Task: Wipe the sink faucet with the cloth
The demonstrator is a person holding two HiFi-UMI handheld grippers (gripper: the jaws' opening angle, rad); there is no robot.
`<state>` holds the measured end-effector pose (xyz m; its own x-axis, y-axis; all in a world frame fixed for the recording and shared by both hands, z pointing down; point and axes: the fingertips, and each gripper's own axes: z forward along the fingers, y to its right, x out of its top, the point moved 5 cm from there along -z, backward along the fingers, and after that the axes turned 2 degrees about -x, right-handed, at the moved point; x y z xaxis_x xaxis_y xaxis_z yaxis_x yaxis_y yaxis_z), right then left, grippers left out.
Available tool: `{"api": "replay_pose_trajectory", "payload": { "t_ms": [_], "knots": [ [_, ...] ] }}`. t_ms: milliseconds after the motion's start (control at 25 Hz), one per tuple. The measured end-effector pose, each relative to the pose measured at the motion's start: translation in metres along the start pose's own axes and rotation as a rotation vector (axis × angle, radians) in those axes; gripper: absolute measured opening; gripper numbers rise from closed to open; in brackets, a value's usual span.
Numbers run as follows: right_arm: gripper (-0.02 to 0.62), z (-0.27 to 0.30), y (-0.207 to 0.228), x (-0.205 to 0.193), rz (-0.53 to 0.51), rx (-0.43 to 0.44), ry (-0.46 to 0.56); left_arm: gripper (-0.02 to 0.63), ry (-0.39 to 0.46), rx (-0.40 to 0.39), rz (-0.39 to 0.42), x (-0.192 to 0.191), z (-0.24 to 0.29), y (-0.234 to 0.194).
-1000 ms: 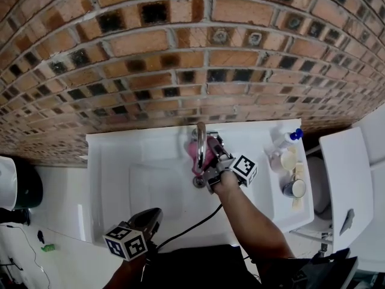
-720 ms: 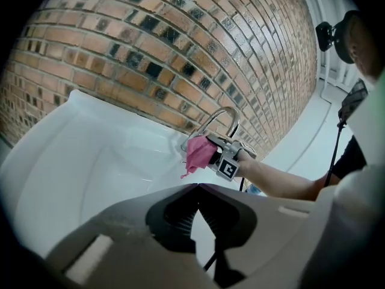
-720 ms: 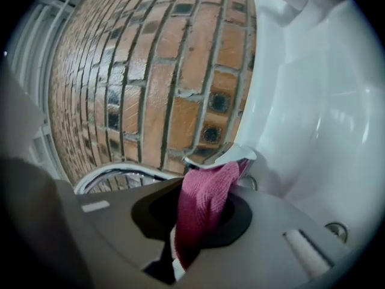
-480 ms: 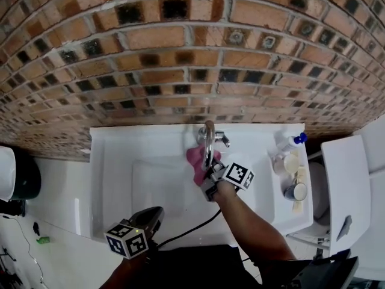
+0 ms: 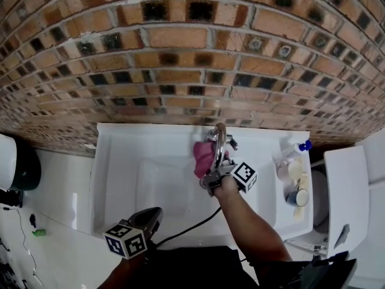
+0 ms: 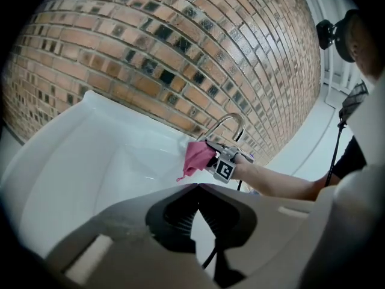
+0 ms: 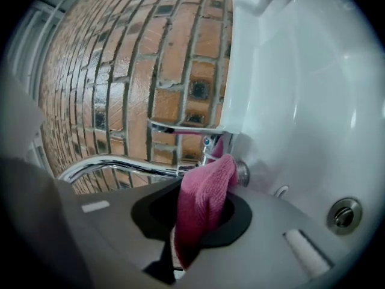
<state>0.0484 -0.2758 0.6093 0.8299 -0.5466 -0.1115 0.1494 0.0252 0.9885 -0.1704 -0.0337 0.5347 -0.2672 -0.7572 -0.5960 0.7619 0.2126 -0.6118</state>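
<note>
Two grippers in view. The left gripper (image 5: 154, 215) is held at the front rim of the sink (image 5: 114, 179), jaws closed together, nothing between them. The right gripper (image 5: 209, 178) is held out over the basin, clamped on the pink cloth (image 5: 203, 155). The cloth is bunched against the chrome faucet (image 5: 220, 138), on the left of the curved spout and touching near its base. The drain (image 7: 344, 214) is seen in the right gripper view. A brick wall (image 5: 180, 53) stands behind the sink.
</note>
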Motion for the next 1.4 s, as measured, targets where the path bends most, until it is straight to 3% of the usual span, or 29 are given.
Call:
{"api": "replay_pose_trajectory", "payload": {
  "t_ms": [320,600,720,1000,1400],
  "knots": [
    [0.057,-0.005,-0.046,0.004,0.085,0.198,0.031,0.005,0.001,-0.028,0.015,-0.002,0.006,0.012],
    [0.057,-0.012,-0.074,0.015,0.058,0.265,0.013,0.005,0.025,-0.027,0.012,-0.009,0.002,0.025],
    [0.057,-0.013,-0.092,0.024,0.028,0.356,-0.034,0.005,0.035,-0.026,0.008,-0.014,0.001,0.032],
    [0.055,-0.014,-0.111,0.031,0.004,0.435,-0.153,0.005,0.078,0.006,-0.017,-0.026,0.002,0.051],
    [0.055,-0.032,-0.127,0.026,0.072,0.545,-0.291,0.005,0.124,0.047,-0.045,-0.046,0.006,0.083]
  ]
}}
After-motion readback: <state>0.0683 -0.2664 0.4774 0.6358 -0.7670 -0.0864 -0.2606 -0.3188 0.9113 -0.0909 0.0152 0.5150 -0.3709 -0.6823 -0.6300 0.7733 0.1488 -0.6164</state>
